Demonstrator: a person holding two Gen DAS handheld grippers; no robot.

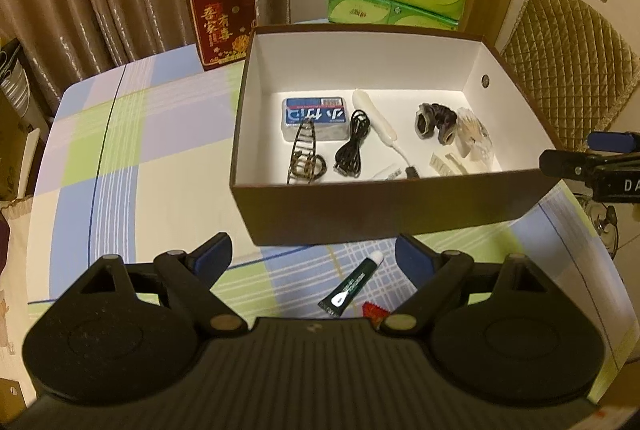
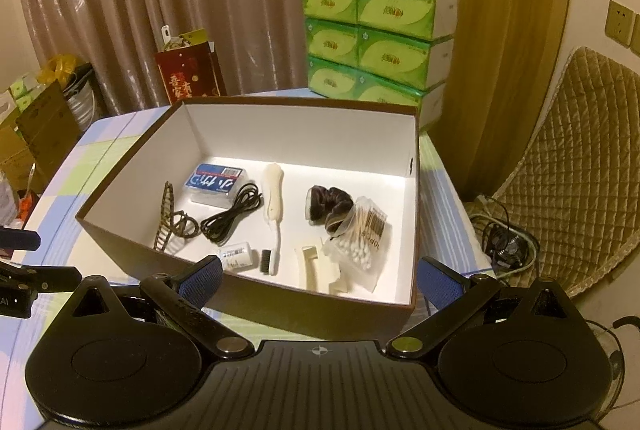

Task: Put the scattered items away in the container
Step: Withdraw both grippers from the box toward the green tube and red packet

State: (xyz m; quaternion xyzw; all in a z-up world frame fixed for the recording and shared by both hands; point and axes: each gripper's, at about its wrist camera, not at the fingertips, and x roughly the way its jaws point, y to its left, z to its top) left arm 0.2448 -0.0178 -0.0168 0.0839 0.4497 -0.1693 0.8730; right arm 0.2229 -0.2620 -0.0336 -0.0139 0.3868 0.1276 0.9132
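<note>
Cardboard box (image 1: 392, 206), white inside, sits beyond a slim green tube (image 1: 350, 286) framed by the wide-spread left gripper (image 1: 314, 254); right gripper (image 2: 320, 278) equally wide.

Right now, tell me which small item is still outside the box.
The green tube with the white cap. It lies on the checked tablecloth before the brown box, between the open left tongs; the others are inside.

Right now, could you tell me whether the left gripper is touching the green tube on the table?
Apart. The left wrist view shows the green tube lying on the tablecloth between the open fingers of the left gripper, with cloth visible on both sides.
</note>
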